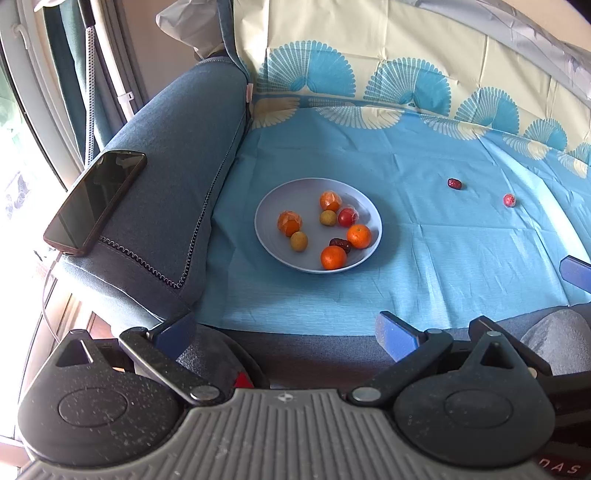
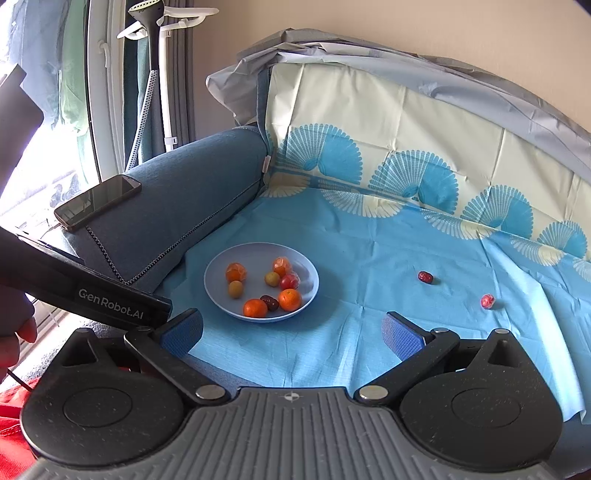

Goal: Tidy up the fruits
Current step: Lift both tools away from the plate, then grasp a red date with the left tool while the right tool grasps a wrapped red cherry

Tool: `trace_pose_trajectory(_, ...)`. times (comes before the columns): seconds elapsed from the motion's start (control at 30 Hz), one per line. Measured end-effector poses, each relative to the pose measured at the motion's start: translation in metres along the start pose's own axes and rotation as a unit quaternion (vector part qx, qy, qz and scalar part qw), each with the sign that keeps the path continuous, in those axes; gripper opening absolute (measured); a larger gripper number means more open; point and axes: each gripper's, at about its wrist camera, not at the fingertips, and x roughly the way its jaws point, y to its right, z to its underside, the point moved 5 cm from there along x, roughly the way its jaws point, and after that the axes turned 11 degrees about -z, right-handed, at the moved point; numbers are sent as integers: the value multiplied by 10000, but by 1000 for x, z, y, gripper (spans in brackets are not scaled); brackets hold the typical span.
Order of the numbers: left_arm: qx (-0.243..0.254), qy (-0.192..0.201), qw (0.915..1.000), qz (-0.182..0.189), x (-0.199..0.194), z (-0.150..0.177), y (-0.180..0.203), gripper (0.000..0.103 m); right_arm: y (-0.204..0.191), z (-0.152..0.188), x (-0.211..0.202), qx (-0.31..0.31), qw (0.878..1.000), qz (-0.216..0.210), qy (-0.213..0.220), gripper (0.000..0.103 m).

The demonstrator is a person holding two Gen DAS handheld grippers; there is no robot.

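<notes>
Most of the fruit is already sitting in the plate; two small red pieces are still lying out on the cloth.

The pale blue plate (image 1: 266,206), at the centre of the left wrist view, is holding four orange citrus fruits, two yellowish round ones, a red wrapped one and a dark date, while the dark red date (image 1: 454,183) and the red wrapped fruit (image 1: 509,200) are waiting at the right of the frame, well apart from the plate, so I judge the sorting is nearing its end. The left gripper (image 1: 286,325) and the right gripper (image 2: 291,328) are both gaping wide, carrying nothing, hovering at the lower edge over the blue cloth (image 1: 424,240). Only the right wrist view is showing the left tool's branded body at lower left, a garment steamer (image 2: 147,11) at upper left and red fabric in the bottom corner; the left view is showing the phone (image 1: 96,199) larger, on the sofa arm.
</notes>
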Motion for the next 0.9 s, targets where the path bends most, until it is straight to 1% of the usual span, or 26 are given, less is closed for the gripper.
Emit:
trace_pose_trajectory(0.5,126,-193,9997,-49,12,-2,7,103,9,5,10,137,9998,-49,-124,102)
trace_pose_trajectory(0.7,203,-342,9992,-50,21,-2,10,103,14,7,18,247,9995,-69,-190,102)
trace_pose_trajectory(0.9,285,-487,9983,-161,32,-6,12,103,26,11,28,479,9985,-48,-262,102)
